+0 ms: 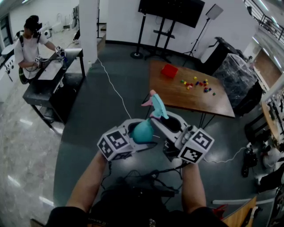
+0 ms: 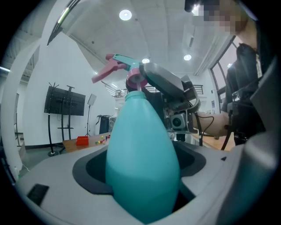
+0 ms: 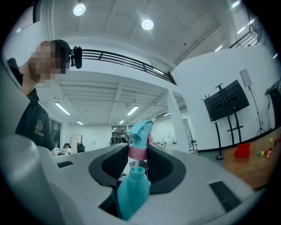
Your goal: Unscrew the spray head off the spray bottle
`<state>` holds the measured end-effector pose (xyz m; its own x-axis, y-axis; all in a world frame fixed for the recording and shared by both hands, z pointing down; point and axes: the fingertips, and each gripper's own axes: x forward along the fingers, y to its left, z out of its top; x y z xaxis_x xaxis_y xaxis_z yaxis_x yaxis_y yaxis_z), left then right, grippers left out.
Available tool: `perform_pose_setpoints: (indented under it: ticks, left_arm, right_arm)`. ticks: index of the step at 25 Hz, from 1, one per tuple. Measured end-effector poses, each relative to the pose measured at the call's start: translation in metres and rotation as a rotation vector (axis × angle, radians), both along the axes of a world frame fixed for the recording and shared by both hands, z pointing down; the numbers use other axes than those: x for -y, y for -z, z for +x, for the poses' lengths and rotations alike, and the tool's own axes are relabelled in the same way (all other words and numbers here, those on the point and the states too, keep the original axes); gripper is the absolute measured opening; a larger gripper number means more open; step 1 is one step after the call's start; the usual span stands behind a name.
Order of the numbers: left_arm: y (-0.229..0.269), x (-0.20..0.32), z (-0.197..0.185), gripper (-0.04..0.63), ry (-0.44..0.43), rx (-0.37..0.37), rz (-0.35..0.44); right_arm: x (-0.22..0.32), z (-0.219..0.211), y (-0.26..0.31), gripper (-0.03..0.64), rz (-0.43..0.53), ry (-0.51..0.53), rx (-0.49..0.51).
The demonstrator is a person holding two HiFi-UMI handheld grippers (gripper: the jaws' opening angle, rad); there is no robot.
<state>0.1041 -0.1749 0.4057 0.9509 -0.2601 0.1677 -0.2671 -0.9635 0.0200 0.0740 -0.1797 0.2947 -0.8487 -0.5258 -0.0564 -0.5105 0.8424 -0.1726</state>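
Observation:
A teal spray bottle [image 1: 143, 131] is held in the air in front of me. My left gripper [image 1: 138, 133] is shut on its rounded body [image 2: 142, 162]. My right gripper [image 1: 156, 122] is shut on the pink collar [image 3: 137, 152] of the spray head [image 1: 157, 106]. The head is teal with a pink trigger [image 2: 103, 75]. In the right gripper view the collar sits a little above the bottle's open neck [image 3: 136, 171], with the thin dip tube [image 3: 137, 163] showing between them. The tube's lower end stays inside the bottle.
Beyond the grippers stands a wooden table [image 1: 186, 95] with a red box [image 1: 169, 70] and several small coloured blocks [image 1: 197, 84]. A screen on a stand [image 1: 171, 11] is behind it. Another person [image 1: 29, 44] works at a black desk [image 1: 49, 84] at far left. Cables lie on the floor.

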Motion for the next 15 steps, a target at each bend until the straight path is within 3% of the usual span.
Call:
perform_pose_setpoints:
  ticks: [15]
  left_arm:
    - [-0.043, 0.017, -0.003, 0.422, 0.125, 0.132, -0.035]
  right_arm:
    - [0.013, 0.03, 0.043, 0.138, 0.123, -0.173, 0.069]
